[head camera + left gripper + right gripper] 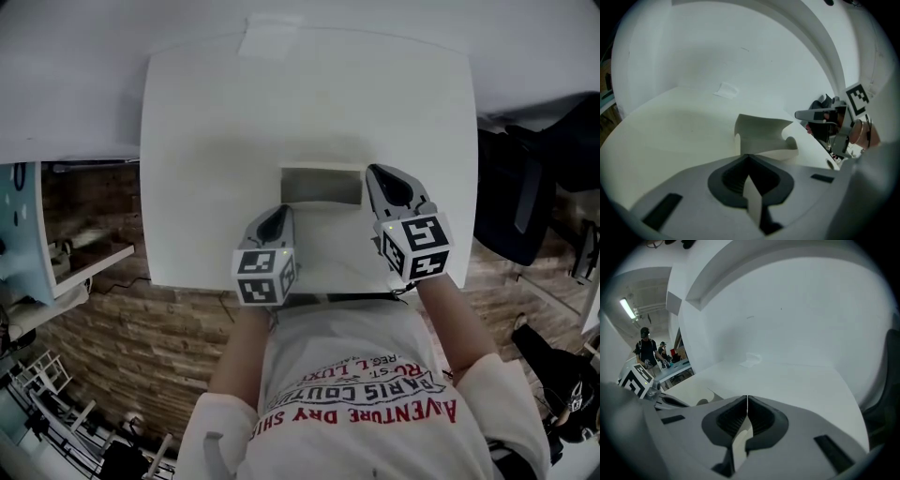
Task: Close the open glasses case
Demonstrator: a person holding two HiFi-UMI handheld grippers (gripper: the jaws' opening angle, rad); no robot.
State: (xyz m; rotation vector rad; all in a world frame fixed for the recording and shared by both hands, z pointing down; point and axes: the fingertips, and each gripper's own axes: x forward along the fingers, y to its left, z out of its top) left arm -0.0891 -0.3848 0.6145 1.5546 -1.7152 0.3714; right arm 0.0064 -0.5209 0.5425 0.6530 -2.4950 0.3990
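Observation:
The glasses case [321, 185] is white and stands open on the white table [206, 141], near the front middle, its lid raised. In the left gripper view the case [761, 136] sits just ahead of my jaws. My left gripper [278, 217] is at the case's front left corner, shut with nothing in it. My right gripper [375, 174] hangs at the case's right end, also shut and empty. From the left gripper view, the right gripper [825, 115] shows beyond the case. From the right gripper view, the case's edge [696, 393] and the left gripper [640, 380] show at the left.
A white tape patch [267, 39] lies at the table's far edge. A black chair [525, 187] stands off the right side. A light blue shelf unit [37, 234] is at the left. People [647, 350] stand far off.

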